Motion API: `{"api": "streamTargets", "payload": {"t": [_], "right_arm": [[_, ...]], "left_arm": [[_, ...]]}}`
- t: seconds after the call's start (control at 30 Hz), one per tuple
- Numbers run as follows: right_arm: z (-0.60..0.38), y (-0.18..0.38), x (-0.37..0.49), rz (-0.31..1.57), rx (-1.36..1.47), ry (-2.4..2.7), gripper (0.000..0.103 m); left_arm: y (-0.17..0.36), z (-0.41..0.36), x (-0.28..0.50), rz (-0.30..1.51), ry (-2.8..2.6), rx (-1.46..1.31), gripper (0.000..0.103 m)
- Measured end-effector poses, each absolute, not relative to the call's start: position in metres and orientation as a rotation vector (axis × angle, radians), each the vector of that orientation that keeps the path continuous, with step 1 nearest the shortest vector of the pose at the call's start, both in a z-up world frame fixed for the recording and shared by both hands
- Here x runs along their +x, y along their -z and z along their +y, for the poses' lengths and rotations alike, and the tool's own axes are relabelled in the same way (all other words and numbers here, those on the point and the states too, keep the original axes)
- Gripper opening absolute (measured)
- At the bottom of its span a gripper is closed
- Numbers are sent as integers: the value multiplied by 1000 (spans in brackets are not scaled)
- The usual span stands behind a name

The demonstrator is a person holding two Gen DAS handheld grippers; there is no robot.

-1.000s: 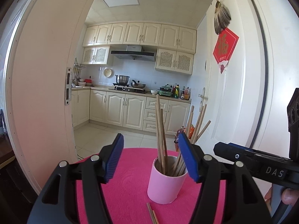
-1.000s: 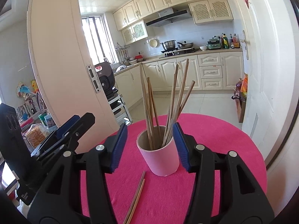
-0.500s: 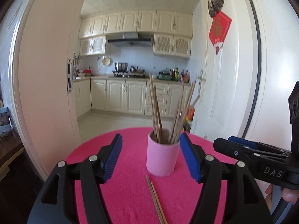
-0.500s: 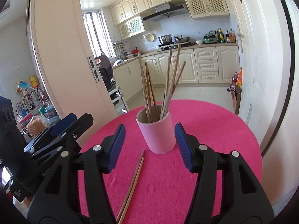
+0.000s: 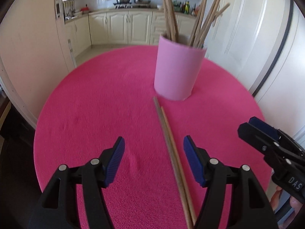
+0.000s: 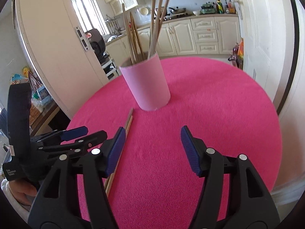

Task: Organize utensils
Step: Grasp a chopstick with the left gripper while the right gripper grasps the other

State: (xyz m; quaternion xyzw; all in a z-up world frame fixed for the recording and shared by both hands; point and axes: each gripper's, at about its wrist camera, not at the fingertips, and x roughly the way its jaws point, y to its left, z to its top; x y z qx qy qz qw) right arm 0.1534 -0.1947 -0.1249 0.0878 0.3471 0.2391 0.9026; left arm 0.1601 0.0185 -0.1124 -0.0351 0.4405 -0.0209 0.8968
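Jaws wide on both grippers (left gripper (image 5: 154, 159), right gripper (image 6: 153, 148)), empty.

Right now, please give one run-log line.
left hand-held gripper: open | right hand-held gripper: open | chopsticks: on table | cup: upright

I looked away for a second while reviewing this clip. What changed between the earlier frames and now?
Both claws pulled back from the pink cup and tilted down toward the table. The left claw now straddles the two loose chopsticks; the right claw sits just right of them. Unchanged: both open and empty, the cup upright, the chopsticks lying flat.
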Motion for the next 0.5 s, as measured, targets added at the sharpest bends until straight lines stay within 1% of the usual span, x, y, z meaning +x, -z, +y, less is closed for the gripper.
{"api": "streamTargets", "payload": {"t": [0.23,0.5], "right_arm": [[-198,140,154,745,206,-500,60],[-203,147,154,754,228,-503,60]], "left_arm": [[134,11,167,1014,24,-7,63],[135,5,170,1017,-6,37,64]]}}
